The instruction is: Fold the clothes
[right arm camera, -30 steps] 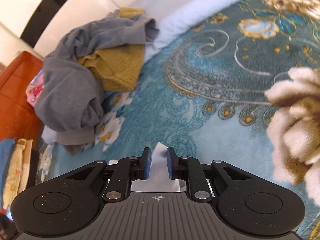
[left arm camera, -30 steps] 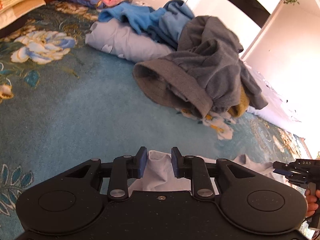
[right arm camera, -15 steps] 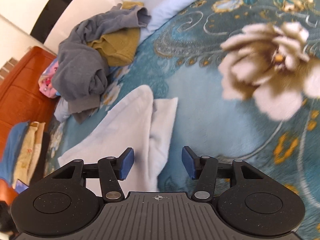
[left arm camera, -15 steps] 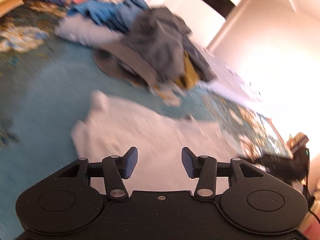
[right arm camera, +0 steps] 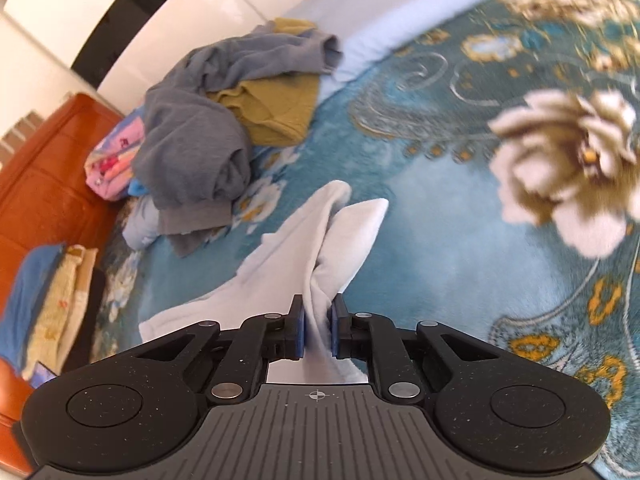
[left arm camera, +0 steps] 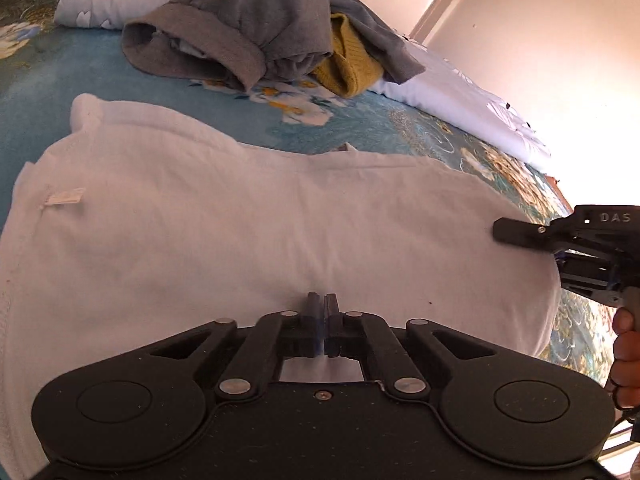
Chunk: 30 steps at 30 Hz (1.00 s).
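A white garment (left arm camera: 256, 216) lies spread flat on the teal floral blanket, its label at the left. My left gripper (left arm camera: 323, 312) sits at the garment's near edge with its fingers closed together; cloth between the pads cannot be made out. My right gripper (right arm camera: 318, 320) is shut on a bunched fold of the same white garment (right arm camera: 320, 236), which trails away from it. The right gripper also shows in the left wrist view (left arm camera: 560, 240) at the garment's right edge.
A heap of grey, mustard and blue clothes (left arm camera: 256, 36) lies beyond the garment, also in the right wrist view (right arm camera: 216, 128). A white pillow (left arm camera: 460, 100) is at the back right. Folded items (right arm camera: 52, 296) and an orange headboard (right arm camera: 44, 184) are at the left.
Both grippers let go of the garment half a second ago and opened. Now both have closed again, the right one on a fold of the garment, which now lies spread out.
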### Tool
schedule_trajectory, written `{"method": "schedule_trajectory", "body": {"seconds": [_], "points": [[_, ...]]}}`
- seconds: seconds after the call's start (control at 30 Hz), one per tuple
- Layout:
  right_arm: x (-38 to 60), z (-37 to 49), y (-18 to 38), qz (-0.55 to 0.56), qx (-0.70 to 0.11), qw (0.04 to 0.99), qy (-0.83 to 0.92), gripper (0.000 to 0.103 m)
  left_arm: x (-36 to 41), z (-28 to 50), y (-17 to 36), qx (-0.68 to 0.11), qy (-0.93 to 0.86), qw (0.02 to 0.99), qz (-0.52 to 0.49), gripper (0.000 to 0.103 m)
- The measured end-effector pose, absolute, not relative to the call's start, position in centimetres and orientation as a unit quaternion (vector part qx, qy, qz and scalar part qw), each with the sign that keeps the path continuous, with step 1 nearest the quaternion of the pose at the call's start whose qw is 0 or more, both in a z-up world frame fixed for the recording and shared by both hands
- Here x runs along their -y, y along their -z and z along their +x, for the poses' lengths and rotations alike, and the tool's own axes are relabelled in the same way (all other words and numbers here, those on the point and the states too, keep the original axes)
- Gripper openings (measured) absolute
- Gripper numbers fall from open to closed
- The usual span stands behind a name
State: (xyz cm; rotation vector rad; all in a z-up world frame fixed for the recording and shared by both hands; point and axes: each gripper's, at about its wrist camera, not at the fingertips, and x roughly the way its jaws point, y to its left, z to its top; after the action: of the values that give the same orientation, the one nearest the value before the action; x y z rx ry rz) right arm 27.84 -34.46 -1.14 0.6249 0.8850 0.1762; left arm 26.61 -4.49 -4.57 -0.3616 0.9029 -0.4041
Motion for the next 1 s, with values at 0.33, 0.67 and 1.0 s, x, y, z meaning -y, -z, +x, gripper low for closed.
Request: {"method": "schedule_trajectory", "body": {"seconds": [0.33,0.67,1.0], "points": [[23.6,28.6,-6.8,0.197,-0.402,0.879,-0.167,0.009,-9.4,21.7,-0.9,-0.322,0.109,0.907,-0.250,0.004],[6.5,31.1,-0.4,0.065,-0.488,0.852,-0.179,0.009,-15.5,18.2,0.6,-0.331,0.061,0.891,-0.303,0.011],[8.9,27.7,-3.0,0.109,-0.448,0.857,-0.229,0.030,-15.3,19.0,0.5,-0.322,0.105,0.884,-0.323,0.030]]}}
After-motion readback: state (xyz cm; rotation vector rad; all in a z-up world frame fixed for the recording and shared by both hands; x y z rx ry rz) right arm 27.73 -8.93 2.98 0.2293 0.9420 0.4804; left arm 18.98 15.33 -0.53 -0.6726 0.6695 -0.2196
